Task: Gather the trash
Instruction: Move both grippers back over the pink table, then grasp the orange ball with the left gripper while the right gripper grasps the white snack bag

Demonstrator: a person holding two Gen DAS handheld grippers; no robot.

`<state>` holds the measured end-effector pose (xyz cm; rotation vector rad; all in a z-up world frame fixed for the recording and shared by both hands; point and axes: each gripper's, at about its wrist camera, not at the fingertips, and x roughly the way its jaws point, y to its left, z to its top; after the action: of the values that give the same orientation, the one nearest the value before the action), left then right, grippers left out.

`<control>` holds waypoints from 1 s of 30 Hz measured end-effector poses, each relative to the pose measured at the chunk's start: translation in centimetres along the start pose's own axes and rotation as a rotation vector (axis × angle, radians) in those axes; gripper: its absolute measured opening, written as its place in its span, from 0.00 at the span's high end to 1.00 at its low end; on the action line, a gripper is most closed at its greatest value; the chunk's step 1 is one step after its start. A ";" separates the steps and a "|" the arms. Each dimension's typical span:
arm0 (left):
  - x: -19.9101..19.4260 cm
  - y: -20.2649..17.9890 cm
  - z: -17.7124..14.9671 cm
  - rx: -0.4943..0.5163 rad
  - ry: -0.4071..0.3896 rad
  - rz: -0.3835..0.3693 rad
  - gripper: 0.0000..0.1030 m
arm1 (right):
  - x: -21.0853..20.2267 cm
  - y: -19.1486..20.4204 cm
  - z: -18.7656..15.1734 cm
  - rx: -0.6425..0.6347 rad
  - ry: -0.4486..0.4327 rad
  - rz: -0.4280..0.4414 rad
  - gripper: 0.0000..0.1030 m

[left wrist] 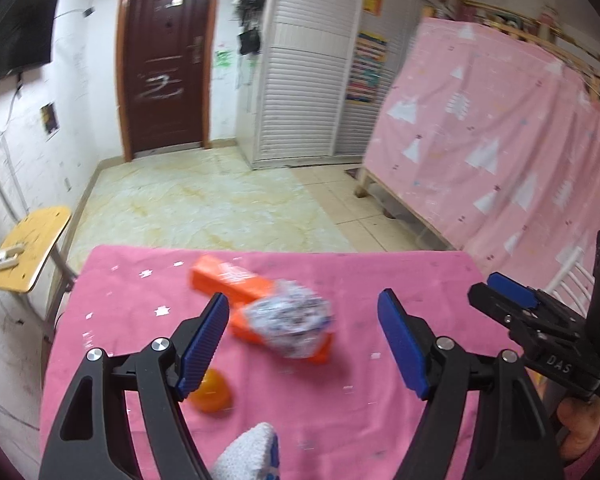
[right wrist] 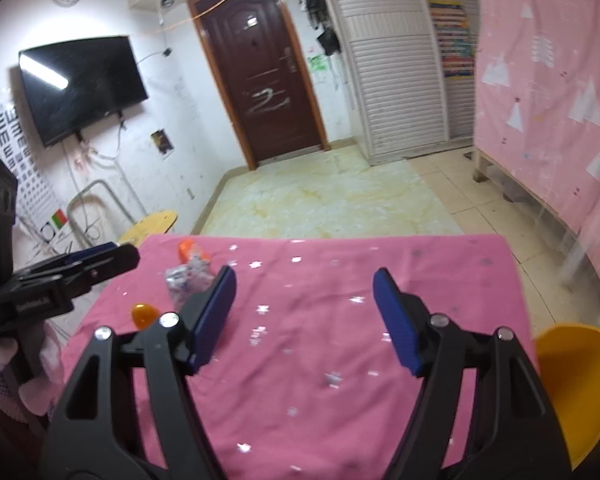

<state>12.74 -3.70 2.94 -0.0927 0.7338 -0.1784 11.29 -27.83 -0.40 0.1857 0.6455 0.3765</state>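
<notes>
Left tool [left wrist: 302,318], jaws wide and empty, above the pink star-print cloth surface [left wrist: 380,276]; ahead between its pads lies a crumpled white-and-blue wrapper [left wrist: 290,318] on an orange carton [left wrist: 228,278]: probably light, crushable, best pinched across its bulk. Right tool [right wrist: 304,300] likewise open, empty

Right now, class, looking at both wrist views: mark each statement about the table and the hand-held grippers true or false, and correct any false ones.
1. The left hand-held gripper grips the orange box. False: its jaws stand open, holding nothing.
2. A crumpled wrapper lies on the orange box. True.
3. The tablecloth is green. False: pink with small stars.
4. The right hand-held gripper is empty. True.
5. The door stands open. False: closed.
</notes>
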 end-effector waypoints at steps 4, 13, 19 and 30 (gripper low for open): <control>0.1 3.4 -0.4 -0.042 0.006 0.018 0.33 | 1.9 2.1 0.1 -0.033 0.035 0.018 0.34; 1.9 6.9 -2.9 -0.001 0.078 0.048 0.33 | 4.8 6.1 0.5 -0.080 0.080 0.056 0.23; 3.4 6.1 -5.1 0.096 0.126 0.089 0.33 | 6.8 8.4 0.2 -0.095 0.118 0.083 0.23; 4.6 5.7 -6.1 0.142 0.161 0.091 0.71 | 9.4 10.0 -0.5 -0.096 0.180 0.095 0.19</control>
<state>12.71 0.87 -5.39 0.0909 0.8816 -0.1519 15.07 -14.94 -3.12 0.0913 0.7956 0.5188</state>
